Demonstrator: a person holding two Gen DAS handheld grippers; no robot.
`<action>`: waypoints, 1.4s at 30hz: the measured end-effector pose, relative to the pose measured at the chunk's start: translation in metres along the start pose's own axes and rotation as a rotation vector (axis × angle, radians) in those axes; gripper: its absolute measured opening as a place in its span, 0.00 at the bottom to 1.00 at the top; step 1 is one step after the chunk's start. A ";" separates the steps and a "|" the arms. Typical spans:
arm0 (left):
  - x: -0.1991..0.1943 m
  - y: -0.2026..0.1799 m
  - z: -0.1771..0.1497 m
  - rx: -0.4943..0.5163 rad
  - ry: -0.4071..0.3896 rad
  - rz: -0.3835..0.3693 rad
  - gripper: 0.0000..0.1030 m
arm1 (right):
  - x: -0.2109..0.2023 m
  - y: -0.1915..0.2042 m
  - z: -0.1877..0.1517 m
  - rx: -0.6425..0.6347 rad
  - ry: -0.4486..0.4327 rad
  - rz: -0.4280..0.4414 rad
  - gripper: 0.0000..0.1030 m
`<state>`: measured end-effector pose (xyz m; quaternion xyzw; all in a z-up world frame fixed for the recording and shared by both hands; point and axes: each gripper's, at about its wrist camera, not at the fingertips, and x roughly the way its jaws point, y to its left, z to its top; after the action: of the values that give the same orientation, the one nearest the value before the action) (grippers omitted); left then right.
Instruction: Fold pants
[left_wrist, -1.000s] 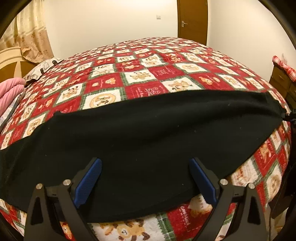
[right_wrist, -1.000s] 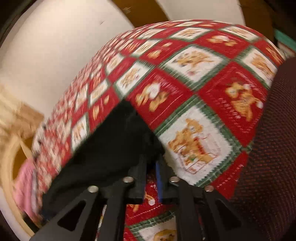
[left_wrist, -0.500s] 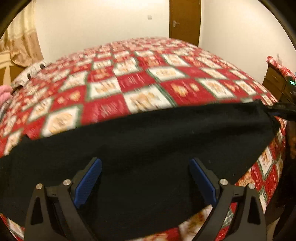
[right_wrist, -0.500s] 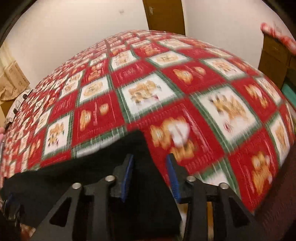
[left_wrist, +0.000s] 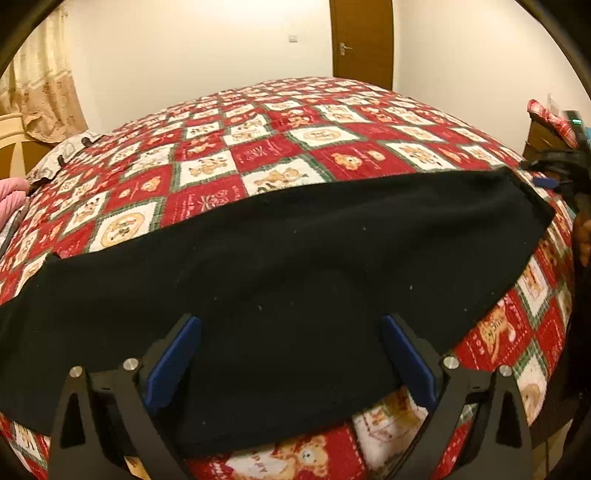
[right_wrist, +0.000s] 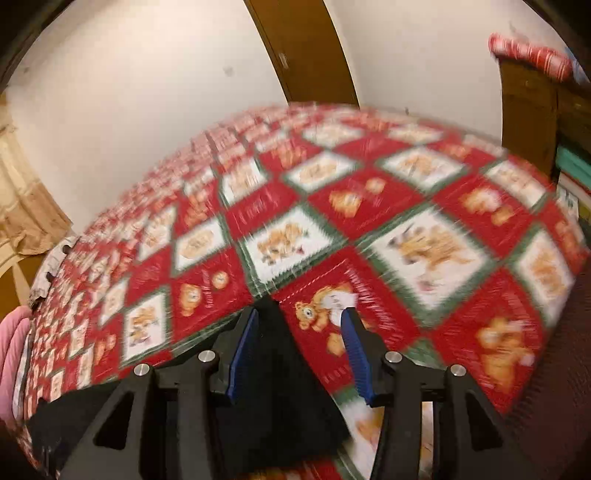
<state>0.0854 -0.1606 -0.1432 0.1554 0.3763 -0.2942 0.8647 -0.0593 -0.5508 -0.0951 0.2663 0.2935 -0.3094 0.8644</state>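
Since 1 second ago, the right gripper (right_wrist: 299, 339) has released the black fleece pants (left_wrist: 280, 280), lying flat on the red patchwork teddy-bear quilt (left_wrist: 295, 147); both grippers' fingers stand apart, left gripper (left_wrist: 291, 354) hovering. Judged next: regrip hem corners evenly.

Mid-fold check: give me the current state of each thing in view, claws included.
Black pants: lying flat across the bedspread, near edge at the bed's front.
Left claw: open over the pants, gripping nothing.
Right claw: open, pants corner between its fingers, unclamped.
Bedspread: spread smooth.
Door: closed.
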 end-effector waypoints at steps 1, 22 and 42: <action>0.000 0.001 0.001 -0.002 0.009 -0.010 0.98 | -0.014 0.006 -0.006 -0.048 -0.016 0.003 0.47; 0.049 -0.063 0.078 0.008 0.048 -0.036 1.00 | -0.015 0.089 -0.080 -0.388 0.209 0.229 0.44; 0.034 -0.068 0.072 -0.019 -0.002 -0.042 1.00 | 0.026 0.128 -0.059 -0.398 0.168 0.232 0.51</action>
<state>0.1018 -0.2620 -0.1235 0.1388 0.3814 -0.3086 0.8602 0.0255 -0.4374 -0.1179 0.1474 0.3870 -0.1208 0.9022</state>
